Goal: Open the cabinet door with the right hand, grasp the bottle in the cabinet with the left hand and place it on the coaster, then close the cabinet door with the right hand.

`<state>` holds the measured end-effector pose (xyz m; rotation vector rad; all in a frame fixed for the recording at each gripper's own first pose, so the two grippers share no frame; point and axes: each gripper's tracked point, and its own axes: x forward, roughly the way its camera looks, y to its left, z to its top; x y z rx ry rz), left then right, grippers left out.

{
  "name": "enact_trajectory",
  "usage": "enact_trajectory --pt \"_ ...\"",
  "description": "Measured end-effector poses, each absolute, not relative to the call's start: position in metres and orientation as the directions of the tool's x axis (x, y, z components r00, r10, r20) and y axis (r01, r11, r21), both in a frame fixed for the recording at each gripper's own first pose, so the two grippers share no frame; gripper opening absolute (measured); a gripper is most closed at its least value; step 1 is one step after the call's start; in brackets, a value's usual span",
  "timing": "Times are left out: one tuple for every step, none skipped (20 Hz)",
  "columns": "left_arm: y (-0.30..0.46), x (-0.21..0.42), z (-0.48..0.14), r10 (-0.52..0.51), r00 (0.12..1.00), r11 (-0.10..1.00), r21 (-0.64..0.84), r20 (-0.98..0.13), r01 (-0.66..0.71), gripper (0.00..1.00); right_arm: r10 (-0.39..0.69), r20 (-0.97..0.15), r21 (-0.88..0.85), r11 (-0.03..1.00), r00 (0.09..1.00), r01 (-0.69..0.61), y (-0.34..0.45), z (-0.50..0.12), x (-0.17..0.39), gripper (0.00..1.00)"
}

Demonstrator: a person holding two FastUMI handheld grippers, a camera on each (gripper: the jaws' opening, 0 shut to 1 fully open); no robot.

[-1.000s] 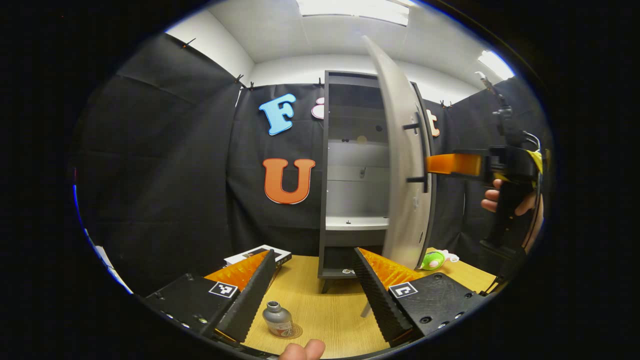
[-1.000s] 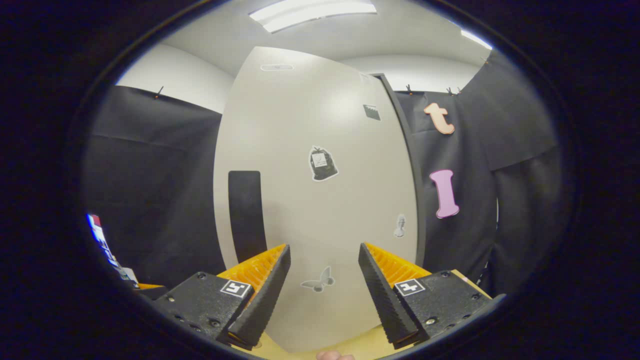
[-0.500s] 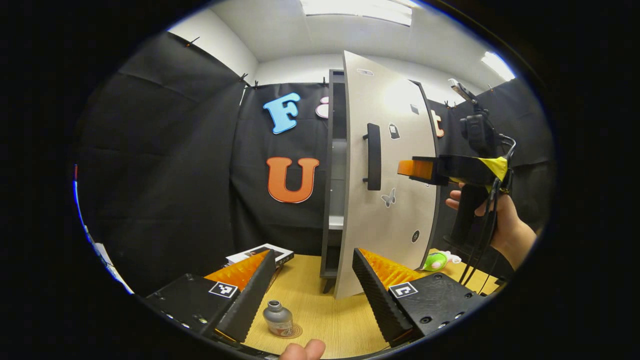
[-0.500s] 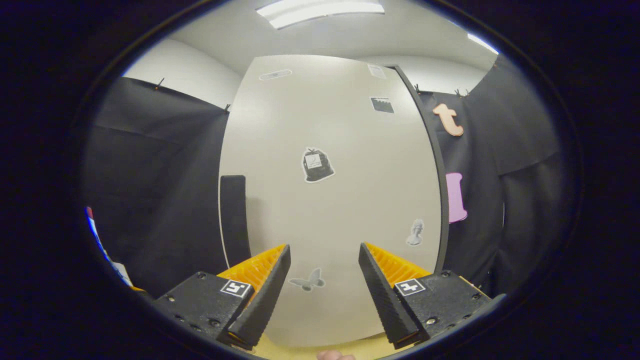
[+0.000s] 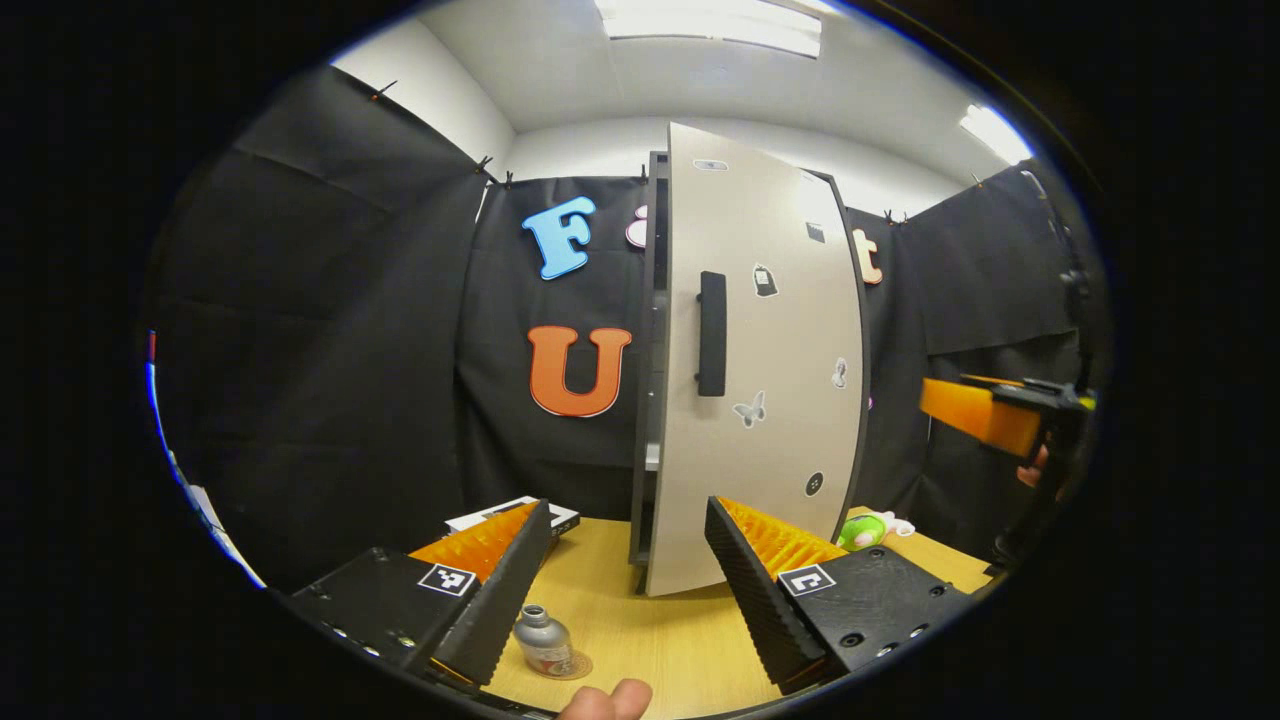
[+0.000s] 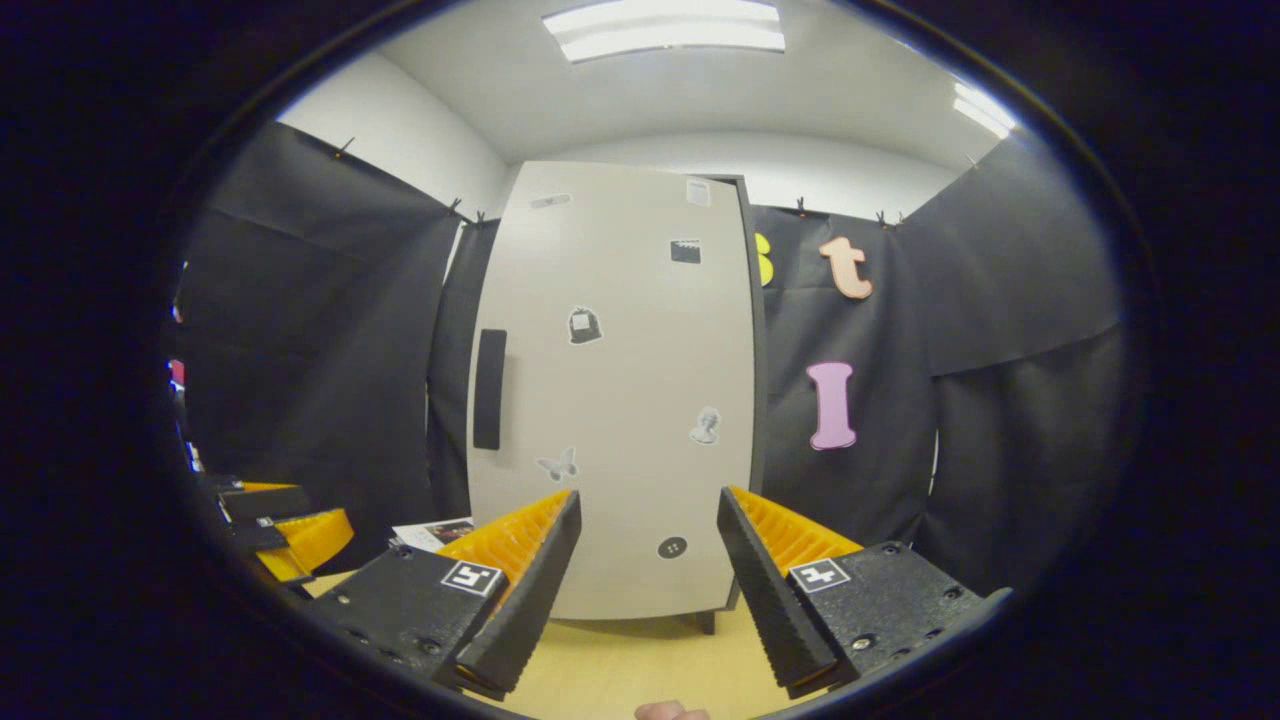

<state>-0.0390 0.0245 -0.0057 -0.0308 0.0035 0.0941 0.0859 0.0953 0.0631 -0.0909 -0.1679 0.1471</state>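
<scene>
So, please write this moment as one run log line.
bottle: on coaster | cabinet door: nearly shut | left gripper: open | right gripper: open, off door

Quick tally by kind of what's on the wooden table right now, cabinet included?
Tall grey cabinet with a pale door: 1
Small silver bottle on a round coaster: 1
Round coaster under the bottle: 1
Flat black-and-white box: 1
Green and white plush toy: 1
Total: 5

L view: low over table, faces cabinet door (image 5: 760,370) | R view: faces same door (image 6: 620,390) head-on
</scene>
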Motion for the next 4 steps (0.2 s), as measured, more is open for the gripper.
enact_trajectory --pt "0.021 -0.038 -0.006 0.088 0.996 0.996 -0.031 -0.006 -0.088 0.94 0.127 0.141 -0.106 0.988 0.982 -0.113 0.080 0.053 0.076 0.91" --pt "0.018 -0.040 -0.007 0.083 0.997 0.996 -0.028 -0.008 -0.083 0.94 0.087 0.122 -0.102 0.992 0.989 -0.075 0.062 0.042 0.067 0.93" --pt "0.015 -0.040 -0.007 0.078 0.997 0.997 -0.027 -0.003 -0.078 0.94 0.055 0.115 -0.091 0.995 0.992 -0.045 0.047 0.036 0.060 0.93" --pt "0.013 -0.039 -0.008 0.074 0.997 0.997 -0.026 0.000 -0.074 0.94 0.035 0.115 -0.074 0.997 0.993 -0.027 0.038 0.032 0.052 0.93"
